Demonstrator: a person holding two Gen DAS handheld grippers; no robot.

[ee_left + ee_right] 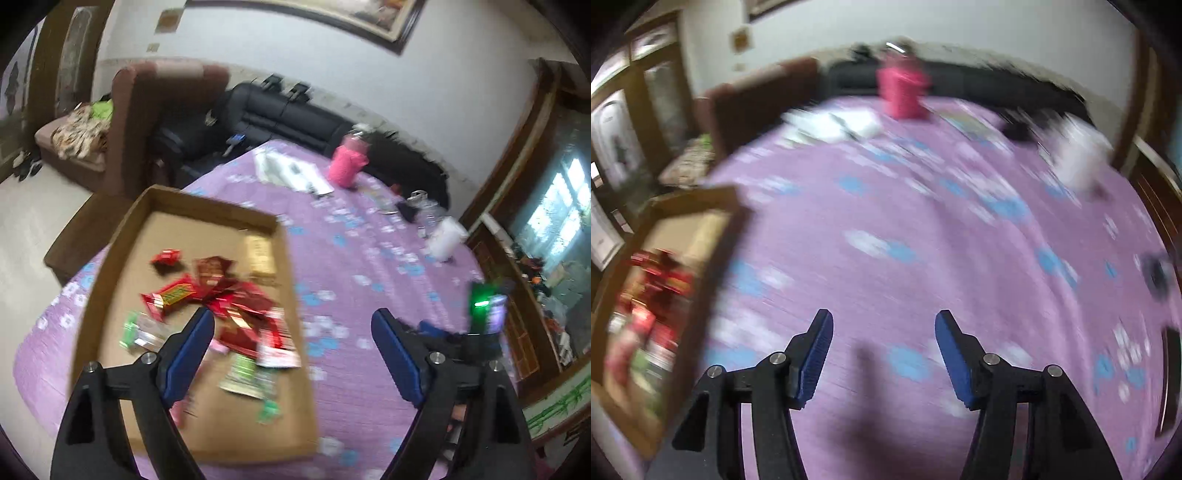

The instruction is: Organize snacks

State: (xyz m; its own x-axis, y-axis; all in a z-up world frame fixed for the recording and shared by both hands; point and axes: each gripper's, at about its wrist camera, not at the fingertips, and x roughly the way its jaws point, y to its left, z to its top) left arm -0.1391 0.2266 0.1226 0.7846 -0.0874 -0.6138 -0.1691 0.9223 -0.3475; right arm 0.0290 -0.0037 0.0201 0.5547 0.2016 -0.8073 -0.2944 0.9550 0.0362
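A shallow cardboard tray [110, 258] lies on the purple flowered tablecloth [351, 266]. Inside it sit several snack packets: red wrappers [236, 306], a small red pack [168, 256], green and white packets [243, 373] and a tan pack [260, 253]. My left gripper [291, 328] is open and empty, hovering over the tray's right rim. My right gripper [882, 328] is open and empty above bare cloth, right of the tray [713, 206], which shows blurred at the left edge of the right wrist view. The right gripper's body with a green light [480, 304] shows in the left wrist view.
A pink bottle [347, 158] stands at the far side of the table, also seen in the right wrist view [901, 92]. White papers [291, 171], a white bag [445, 238] and small dark items [408, 210] lie beyond. A black sofa [288, 118] and brown armchair [147, 122] stand behind.
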